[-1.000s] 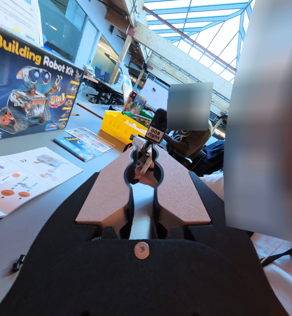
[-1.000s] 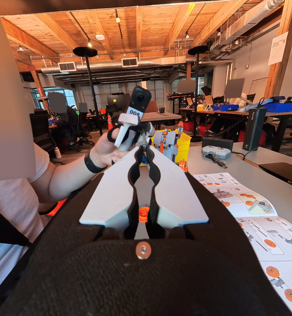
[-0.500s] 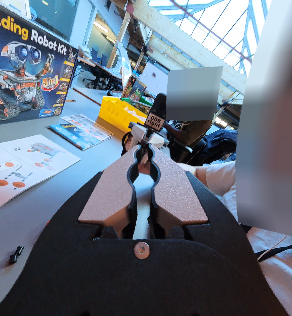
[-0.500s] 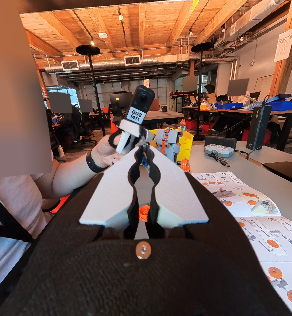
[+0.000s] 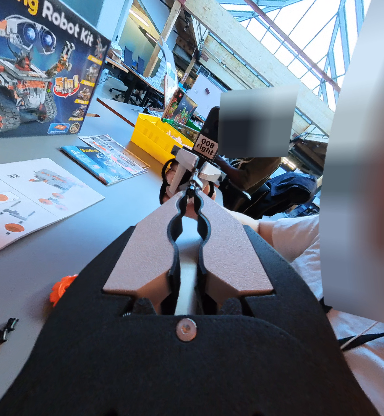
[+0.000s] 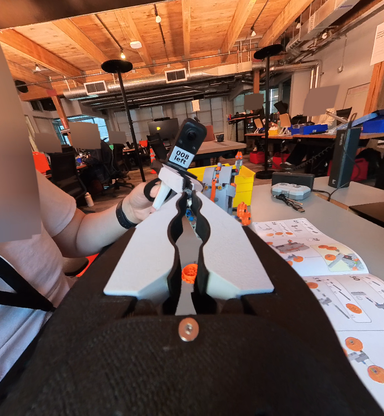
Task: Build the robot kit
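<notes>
My left gripper (image 5: pixel 189 195) and right gripper (image 6: pixel 187 195) meet tip to tip at twelve o'clock above the tabletop (image 5: pixel 119 202). Both jaws are nearly closed on one small grey pin (image 5: pixel 194 182), its long axis running between them.

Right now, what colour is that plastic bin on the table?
The plastic bin is bright yellow, clearest in the left wrist view.

Your left wrist view looks along its fingers over the grey table (image 5: pixel 128 209) toward your right gripper (image 5: pixel 192 188); your right wrist view faces back. Both share the open instruction booklet (image 6: pixel 335 279) beside them.
</notes>
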Tool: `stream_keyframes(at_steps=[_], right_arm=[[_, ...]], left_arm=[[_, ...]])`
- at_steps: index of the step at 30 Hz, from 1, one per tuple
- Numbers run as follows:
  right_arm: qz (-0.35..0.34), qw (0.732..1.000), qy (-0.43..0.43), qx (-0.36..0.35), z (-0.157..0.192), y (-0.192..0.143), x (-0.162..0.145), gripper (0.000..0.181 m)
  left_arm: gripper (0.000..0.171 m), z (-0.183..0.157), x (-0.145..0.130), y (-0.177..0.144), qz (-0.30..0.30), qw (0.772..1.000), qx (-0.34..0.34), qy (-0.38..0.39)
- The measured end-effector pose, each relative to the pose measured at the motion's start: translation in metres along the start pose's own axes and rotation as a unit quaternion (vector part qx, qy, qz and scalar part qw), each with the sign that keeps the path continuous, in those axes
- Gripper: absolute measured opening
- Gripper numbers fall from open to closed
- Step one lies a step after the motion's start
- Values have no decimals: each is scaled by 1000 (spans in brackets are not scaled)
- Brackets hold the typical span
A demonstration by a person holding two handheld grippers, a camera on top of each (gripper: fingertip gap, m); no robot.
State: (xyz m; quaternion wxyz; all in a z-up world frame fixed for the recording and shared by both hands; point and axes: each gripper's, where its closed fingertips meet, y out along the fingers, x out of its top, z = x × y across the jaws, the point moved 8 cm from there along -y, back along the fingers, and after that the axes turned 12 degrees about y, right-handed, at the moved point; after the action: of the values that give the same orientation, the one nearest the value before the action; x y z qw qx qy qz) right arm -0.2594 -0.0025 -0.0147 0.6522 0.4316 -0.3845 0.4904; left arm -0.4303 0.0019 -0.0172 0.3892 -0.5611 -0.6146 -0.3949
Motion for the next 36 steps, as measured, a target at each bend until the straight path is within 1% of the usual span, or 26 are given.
stream_keyframes(at_steps=[3,6,8,10,13,16,19,20,22,26,29,30,33,34,36], right_arm=[[8,1000,22,15,-5,1,-6,3],[38,998,35,19,-14,0,-15,3],[51,998,34,30,-18,0,-19,3],[78,996,32,40,-19,0,-25,3],[124,991,8,41,-19,1,-34,9],[148,988,-35,28,-15,3,-37,23],[155,981,-118,7,-3,7,-34,32],[163,974,-155,-3,3,10,-34,34],[188,953,-235,-25,13,16,-39,36],[249,887,-384,-63,27,27,-54,40],[274,842,-460,-71,36,35,-65,41],[284,828,-478,-74,36,36,-69,41],[300,794,-522,-86,38,40,-76,40],[302,788,-530,-86,39,41,-78,40],[299,790,-530,-80,42,42,-79,37]], left_arm=[[4,1,0,-2,22,1000,13,10],[3,0,1,-4,85,993,54,59],[4,-3,2,-4,133,985,62,85],[4,-4,4,-4,179,977,66,99],[4,-5,8,-2,265,953,73,126],[4,-9,17,0,352,918,78,166],[4,-19,26,7,417,886,52,195],[4,-22,27,9,442,872,39,208],[4,-23,27,14,487,843,33,228],[4,-21,20,21,561,795,2,232],[4,-15,14,23,603,764,-17,229],[4,-14,12,23,609,761,-27,222],[4,-12,11,24,608,768,-55,196],[4,-12,11,25,607,770,-61,189],[4,-11,11,25,605,773,-69,178]])
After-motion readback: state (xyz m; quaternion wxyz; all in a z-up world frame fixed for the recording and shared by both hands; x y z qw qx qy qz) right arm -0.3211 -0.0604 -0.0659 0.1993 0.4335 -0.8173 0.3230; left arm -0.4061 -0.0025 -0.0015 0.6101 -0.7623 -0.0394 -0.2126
